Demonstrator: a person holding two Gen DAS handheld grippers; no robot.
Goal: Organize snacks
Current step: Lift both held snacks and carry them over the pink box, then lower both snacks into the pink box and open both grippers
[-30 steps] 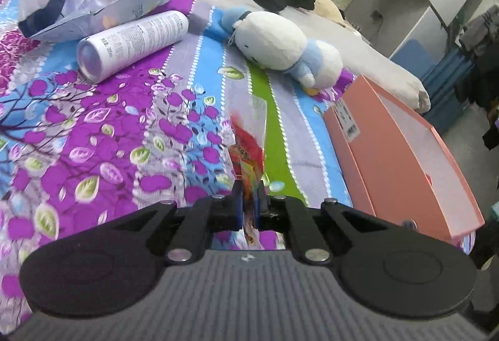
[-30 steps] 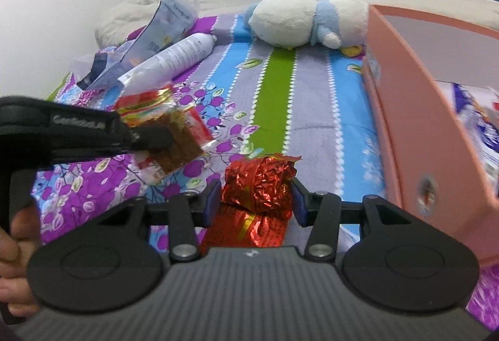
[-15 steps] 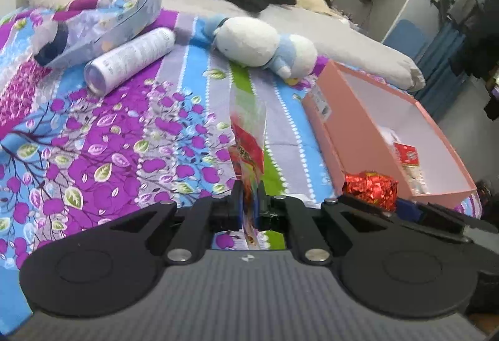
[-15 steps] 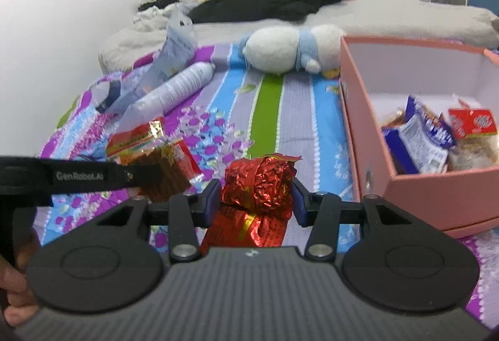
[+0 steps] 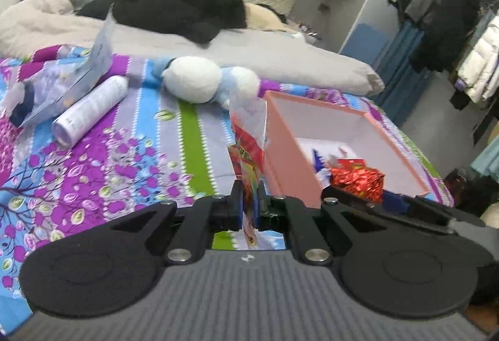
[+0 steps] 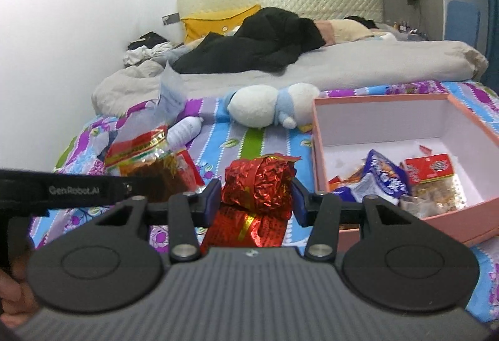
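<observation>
My left gripper (image 5: 248,206) is shut on a clear and red snack packet (image 5: 249,141), held edge-on above the bedspread, just left of the pink box (image 5: 280,150). The same packet (image 6: 149,157) shows in the right wrist view at the left. My right gripper (image 6: 256,196) is shut on a red foil snack (image 6: 259,185), held above the bed left of the pink box's near wall (image 6: 418,225). The foil snack also shows in the left wrist view (image 5: 357,183), by the box's near corner. The box holds several snack packets (image 6: 383,182).
A plush toy (image 5: 199,82), a white spray can (image 5: 90,110) and a large pale pouch (image 5: 62,82) lie on the flowered bedspread (image 5: 93,172). Black clothes (image 6: 259,41) and a grey duvet (image 6: 374,63) lie further back. Clothes hang at the far right (image 5: 452,38).
Both grippers have risen and moved toward the pink box with their snacks. The box's inside is now in fuller view, and the right gripper is nearer its front.
</observation>
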